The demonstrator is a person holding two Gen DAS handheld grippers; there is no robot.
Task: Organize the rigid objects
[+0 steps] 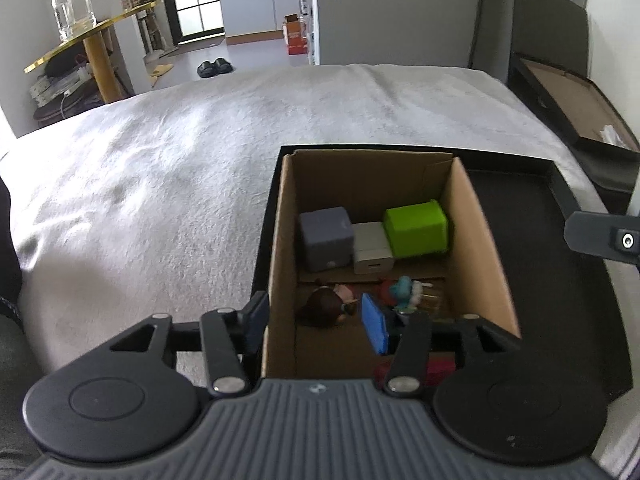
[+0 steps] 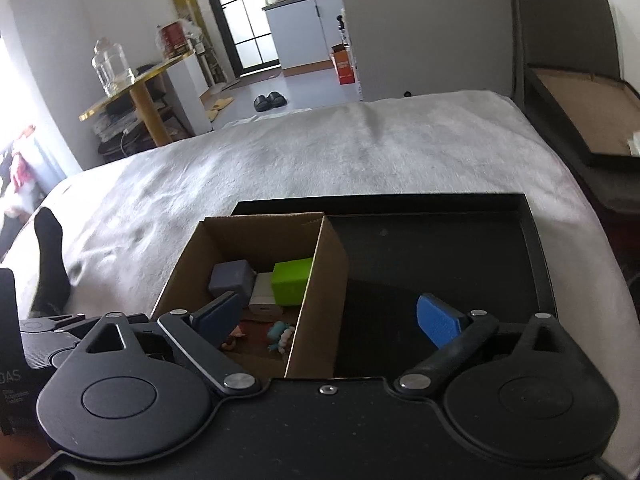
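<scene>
A pale grey bedspread (image 1: 168, 168) fills the left of both views. The left gripper (image 1: 316, 320) hangs with its jaws set wide and holding nothing: one finger is outside the left wall of the cardboard box (image 1: 476, 240), the other inside it. The box stands in the left part of a shallow black tray (image 2: 440, 248). Along the box's far wall sit a grey-blue cube (image 1: 326, 238), a white block (image 1: 372, 252) touching it, and a lime green block (image 1: 416, 228) leaning against the white one. Nearer the camera lie a dark-haired figurine (image 1: 326, 306) and a teal-and-red figurine (image 1: 404, 290). The right gripper (image 2: 328, 322) is also spread wide and empty, straddling the box's right wall, its right finger over the tray's bare floor. A framed board (image 2: 584, 116) rests at the far right.
</scene>
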